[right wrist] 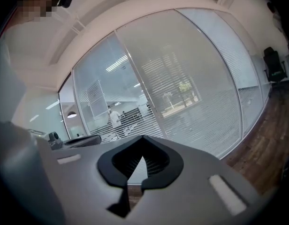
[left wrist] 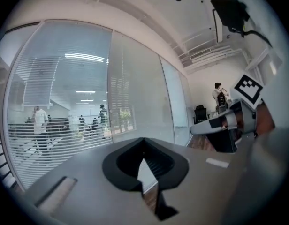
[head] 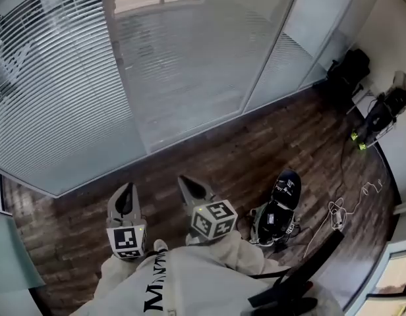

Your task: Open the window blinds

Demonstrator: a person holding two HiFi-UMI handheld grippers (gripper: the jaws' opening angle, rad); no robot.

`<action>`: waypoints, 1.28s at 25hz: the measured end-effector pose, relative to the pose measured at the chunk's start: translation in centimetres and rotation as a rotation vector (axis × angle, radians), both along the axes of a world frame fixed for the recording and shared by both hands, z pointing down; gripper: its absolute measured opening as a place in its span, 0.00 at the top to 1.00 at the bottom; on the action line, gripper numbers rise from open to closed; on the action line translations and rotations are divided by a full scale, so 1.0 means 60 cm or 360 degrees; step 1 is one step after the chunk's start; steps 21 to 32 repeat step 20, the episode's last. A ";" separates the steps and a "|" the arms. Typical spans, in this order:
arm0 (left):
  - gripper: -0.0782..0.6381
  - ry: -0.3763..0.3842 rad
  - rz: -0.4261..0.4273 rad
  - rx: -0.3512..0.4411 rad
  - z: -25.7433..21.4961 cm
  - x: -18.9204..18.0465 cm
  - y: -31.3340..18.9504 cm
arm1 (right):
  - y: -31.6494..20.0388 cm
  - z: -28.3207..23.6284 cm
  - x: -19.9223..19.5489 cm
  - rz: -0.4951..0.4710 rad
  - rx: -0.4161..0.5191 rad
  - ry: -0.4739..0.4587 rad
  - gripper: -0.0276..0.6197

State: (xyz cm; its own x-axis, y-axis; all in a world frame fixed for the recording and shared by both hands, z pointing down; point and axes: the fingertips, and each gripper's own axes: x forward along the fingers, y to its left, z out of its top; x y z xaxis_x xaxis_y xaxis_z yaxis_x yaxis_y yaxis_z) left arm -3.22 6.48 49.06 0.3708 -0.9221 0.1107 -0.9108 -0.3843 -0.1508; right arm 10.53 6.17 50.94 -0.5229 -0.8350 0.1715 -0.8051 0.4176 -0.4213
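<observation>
Left gripper [head: 126, 193] and right gripper [head: 188, 186] both have fingers pressed together, nothing pinched. Both are aimed at the white slatted window blinds [head: 55, 104], well short of them, likely an approach. The blinds hang lowered; no cord or wand is visible.

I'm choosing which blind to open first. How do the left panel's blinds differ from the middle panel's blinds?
The left panel's blinds show bold slats with dark gaps; the middle panel's blinds look fine and pale, almost a smooth sheet. Through the left panel's blinds, people show clearly; through the middle panel's blinds, only a hazy tree. Both hang lowered to the bottom of their panes.
</observation>
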 end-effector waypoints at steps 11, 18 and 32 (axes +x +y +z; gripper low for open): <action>0.89 0.0017 -0.0016 0.0074 -0.018 0.013 -0.029 | -0.020 -0.026 0.011 -0.0029 0.0112 0.0059 0.96; 0.89 0.0014 -0.0022 0.0102 -0.022 -0.002 -0.042 | -0.031 -0.035 0.002 -0.0026 0.0157 0.0067 0.96; 0.89 0.0018 -0.0009 0.0101 -0.027 -0.001 -0.044 | -0.033 -0.037 -0.001 -0.0024 0.0160 0.0063 0.96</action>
